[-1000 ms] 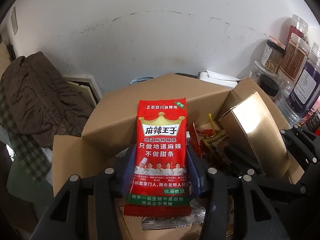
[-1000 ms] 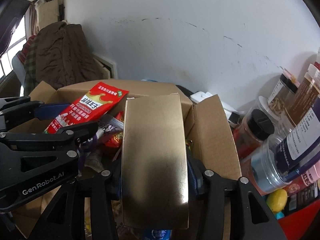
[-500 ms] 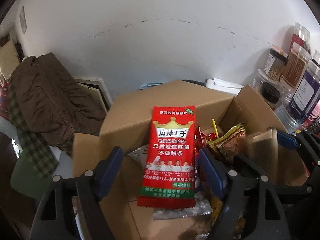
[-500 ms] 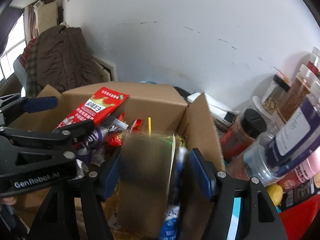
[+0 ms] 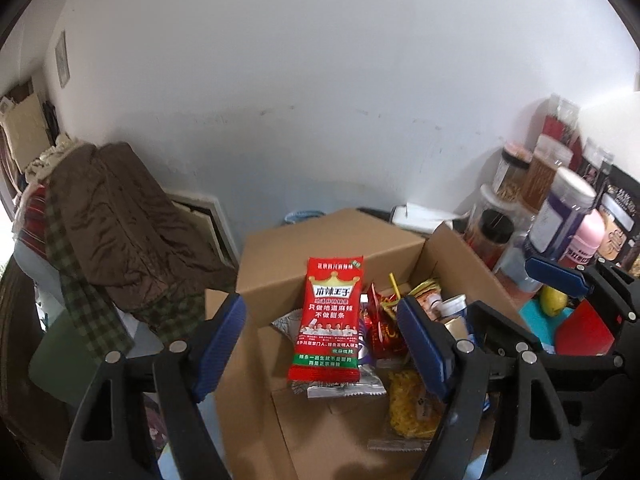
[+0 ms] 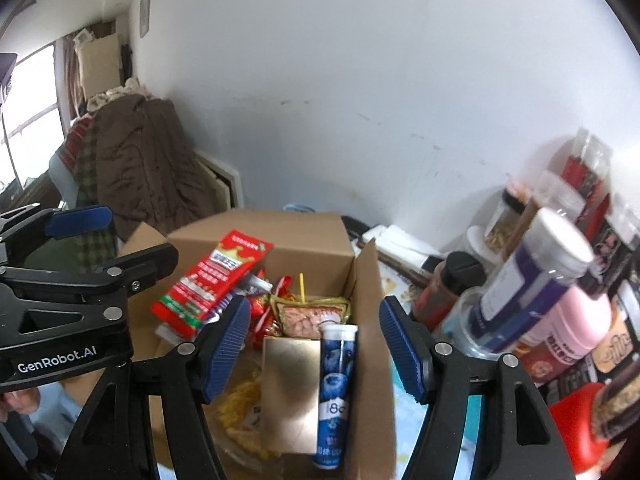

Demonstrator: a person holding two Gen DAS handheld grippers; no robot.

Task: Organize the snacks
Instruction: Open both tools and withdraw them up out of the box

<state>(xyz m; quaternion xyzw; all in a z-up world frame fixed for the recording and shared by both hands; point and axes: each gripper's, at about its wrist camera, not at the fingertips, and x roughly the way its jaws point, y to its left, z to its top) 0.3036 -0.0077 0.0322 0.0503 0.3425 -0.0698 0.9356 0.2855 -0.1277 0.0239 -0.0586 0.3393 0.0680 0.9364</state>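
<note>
An open cardboard box [image 5: 332, 240] [image 6: 280, 236] holds several snacks. The red spicy-strip packet [image 5: 330, 316] [image 6: 210, 280] leans against the box's back wall. A flat gold packet [image 6: 290, 392] lies in the box beside a blue tube [image 6: 336, 384]. Behind them are a peanut pack [image 6: 312, 318] and red candies [image 5: 382, 326]. My left gripper [image 5: 320, 344] stands open above the box, nothing between its fingers. Over the gold packet hangs my right gripper [image 6: 314, 346], open and clear of it.
Jars and bottles [image 6: 536, 280] [image 5: 560, 208] crowd the right side by the box. A brown coat [image 5: 116, 224] hangs over a chair at the left. The white wall rises behind the box. A red object [image 6: 576, 428] sits at the lower right.
Both grippers opened and let go: the red packet dropped against the box wall, the gold packet fell flat into the box. Both grippers then rose and pulled back.
</note>
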